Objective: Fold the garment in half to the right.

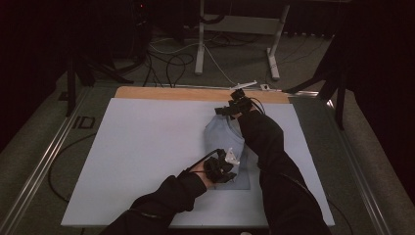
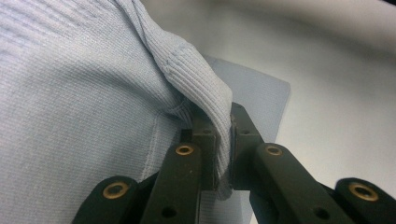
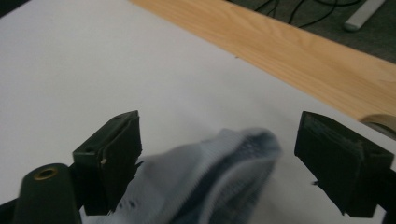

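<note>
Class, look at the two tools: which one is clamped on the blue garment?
The left tool: its jaws pinch the garment's ribbed edge. The right tool stands open, cloth loose between its jaws.

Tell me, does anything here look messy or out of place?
Only mildly: the pale blue knitted garment lies bunched on the white table cover, not flat. The left gripper pinches its ribbed edge, while the right gripper stands open around a loose fold.

A white mat (image 1: 147,147) covers the wooden table (image 1: 186,93).
</note>
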